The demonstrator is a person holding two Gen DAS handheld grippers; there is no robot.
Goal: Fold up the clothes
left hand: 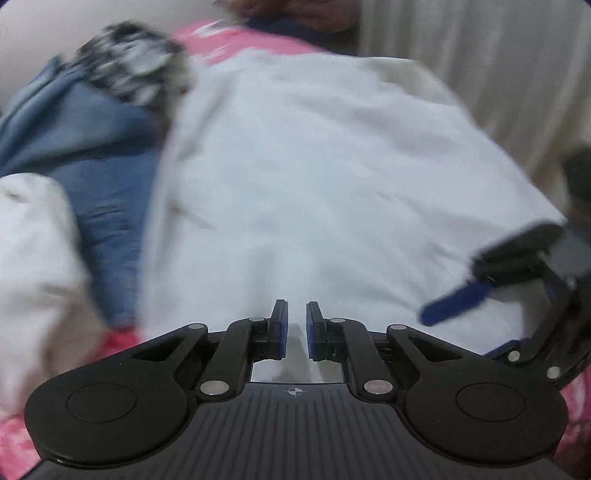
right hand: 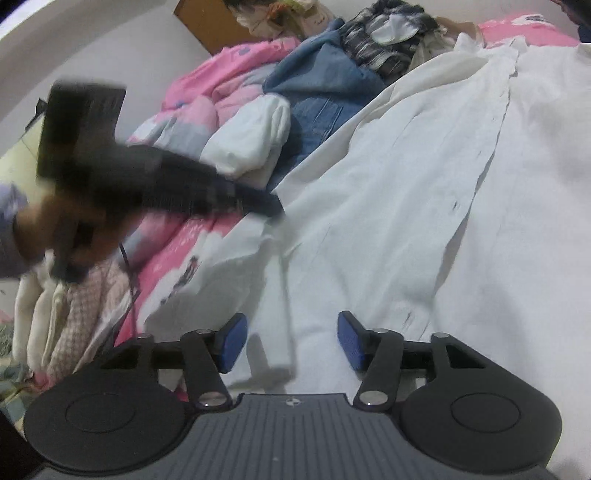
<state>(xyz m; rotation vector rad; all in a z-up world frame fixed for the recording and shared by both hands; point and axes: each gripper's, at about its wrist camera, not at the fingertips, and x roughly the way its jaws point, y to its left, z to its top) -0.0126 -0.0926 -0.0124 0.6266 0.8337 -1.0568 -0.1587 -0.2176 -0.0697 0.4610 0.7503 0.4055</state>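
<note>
Pink printed bedding [right hand: 173, 254] carries the large white cotton shirt [right hand: 424, 206], spread flat before both tools. Left gripper [left hand: 296, 325] is nearly closed and empty; right gripper [right hand: 291, 341] stands released above the cloth. Best pinch matching hem corners, then fold evenly.

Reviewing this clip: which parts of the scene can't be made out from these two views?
- Left wrist view: motion blur smears the white garment, jeans and patterned cloth; the cloth's kind is unreadable.
- Right wrist view: the left gripper is a dark blur, fingers indistinguishable.
- Right wrist view: items at the wooden headboard are cut off by the top edge.
</note>
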